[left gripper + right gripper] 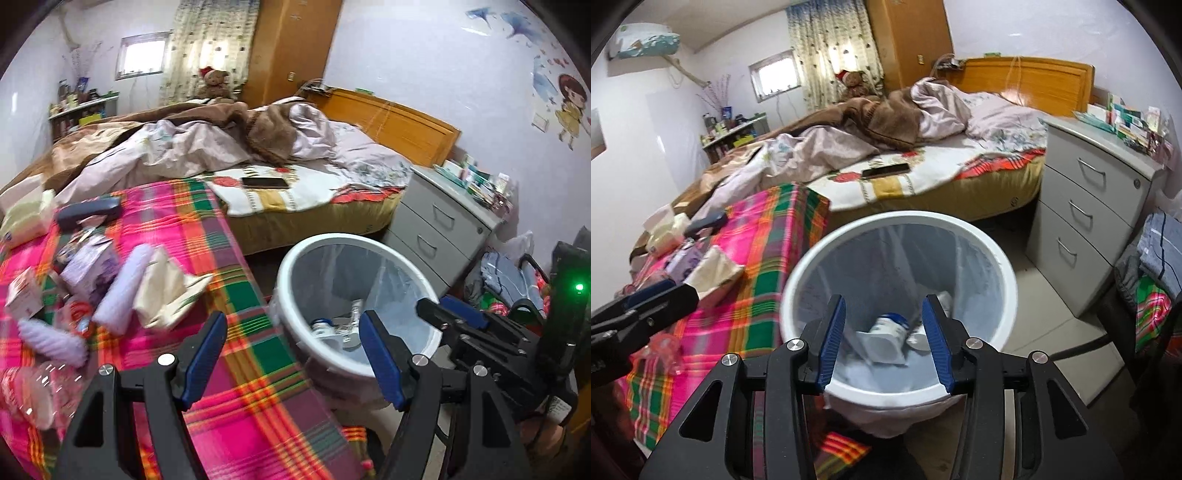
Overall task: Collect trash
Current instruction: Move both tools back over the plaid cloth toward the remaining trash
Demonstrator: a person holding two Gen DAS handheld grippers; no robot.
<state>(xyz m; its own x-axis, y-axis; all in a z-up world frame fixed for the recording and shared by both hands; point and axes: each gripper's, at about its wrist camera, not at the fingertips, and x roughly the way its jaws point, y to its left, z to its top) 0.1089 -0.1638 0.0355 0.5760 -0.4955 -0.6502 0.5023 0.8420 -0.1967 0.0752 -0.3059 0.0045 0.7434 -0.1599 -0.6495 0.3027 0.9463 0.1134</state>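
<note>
A white trash bin (798,280) with a clear liner stands on the floor beside a table under a pink plaid cloth (229,369). In the bin lie a white container with a blue band (890,330) and other scraps. My right gripper (883,301) hangs open over the bin's mouth with nothing between its fingers. My left gripper (293,321) is open and empty over the table's edge, left of the bin (291,258). On the cloth lie lilac packets (122,284), a cream tissue pack (166,288), a small white and red box (24,295) and crumpled clear plastic (40,384).
A dark case (88,212) and a tissue box (22,218) sit at the table's far end. Behind is an unmade bed (236,147) with a phone (264,182) on it. A grey drawer cabinet (1086,229) stands right of the bin, and a chair with clothes (1156,251) further right.
</note>
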